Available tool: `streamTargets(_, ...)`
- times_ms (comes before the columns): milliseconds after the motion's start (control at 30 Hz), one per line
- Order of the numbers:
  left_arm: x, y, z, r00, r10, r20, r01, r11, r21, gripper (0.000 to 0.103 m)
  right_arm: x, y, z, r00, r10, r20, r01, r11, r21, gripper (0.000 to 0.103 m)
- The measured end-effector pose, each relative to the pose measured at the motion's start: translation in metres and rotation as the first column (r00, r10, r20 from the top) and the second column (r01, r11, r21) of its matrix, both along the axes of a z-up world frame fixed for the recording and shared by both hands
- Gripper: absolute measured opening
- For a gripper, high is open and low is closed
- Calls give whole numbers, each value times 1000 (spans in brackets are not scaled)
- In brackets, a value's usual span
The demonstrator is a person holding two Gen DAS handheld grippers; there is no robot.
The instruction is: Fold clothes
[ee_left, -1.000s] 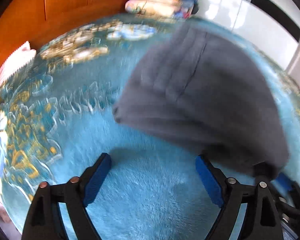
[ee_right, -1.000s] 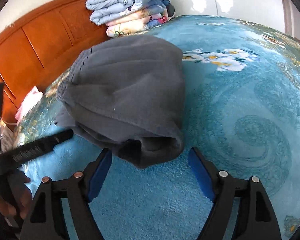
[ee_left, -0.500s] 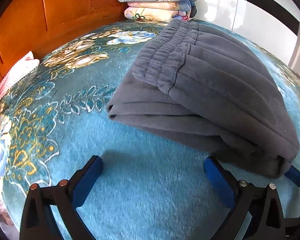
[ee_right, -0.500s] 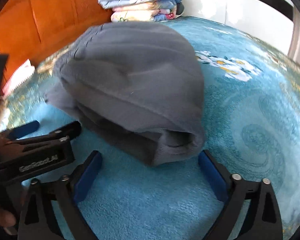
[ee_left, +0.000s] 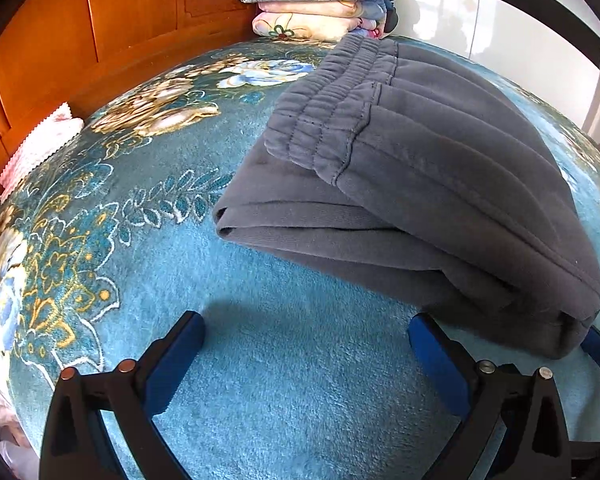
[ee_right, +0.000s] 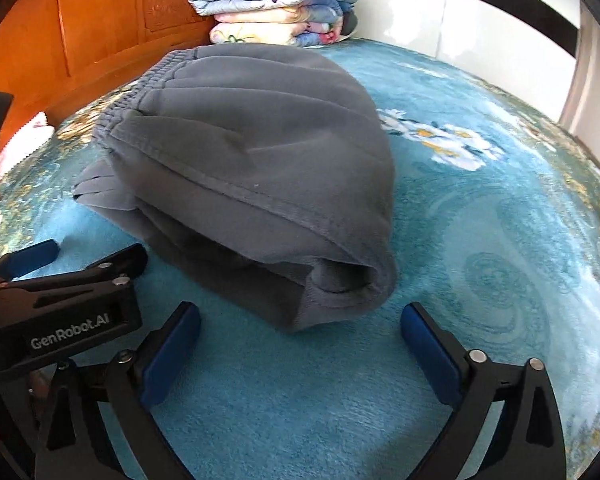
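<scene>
Folded grey fleece sweatpants (ee_right: 244, 168) on blue floral plush bed blanket (ee_right: 480, 240). Left gripper (ee_left: 306, 356) released; right gripper (ee_right: 300, 344) opening, jaws empty. Could spring apart: thick, bulging top layer.

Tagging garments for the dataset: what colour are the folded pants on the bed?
Plain dark grey pants, no pattern; the left wrist view shows them best.

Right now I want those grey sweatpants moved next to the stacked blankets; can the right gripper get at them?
Probably yes. The right gripper has its jaws opening with nothing between them, and the folded grey sweatpants lie just ahead on the blue blanket, nothing between.
</scene>
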State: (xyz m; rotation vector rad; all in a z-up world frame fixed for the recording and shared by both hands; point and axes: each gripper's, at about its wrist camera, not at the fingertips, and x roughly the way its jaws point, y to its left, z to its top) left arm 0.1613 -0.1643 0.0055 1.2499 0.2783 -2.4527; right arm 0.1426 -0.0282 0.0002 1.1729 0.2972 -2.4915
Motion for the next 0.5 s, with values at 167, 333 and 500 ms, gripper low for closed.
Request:
streamTargets(167, 0, -1, 0, 1000, 1, -1, -1, 1000, 3, 103, 0, 2, 0, 1000, -1, 18, 1, 1000, -18, 103)
streamTargets(333, -1, -2, 0, 1000, -1, -2, 1, 1000, 1, 103, -1, 6, 0, 1000, 1, 27, 0, 999, -34, 103)
streamTargets(500, -1, -2, -1, 1000, 0, -2, 0, 1000, 1, 103, -7, 6, 3, 1000, 2, 30, -1, 999, -39, 103)
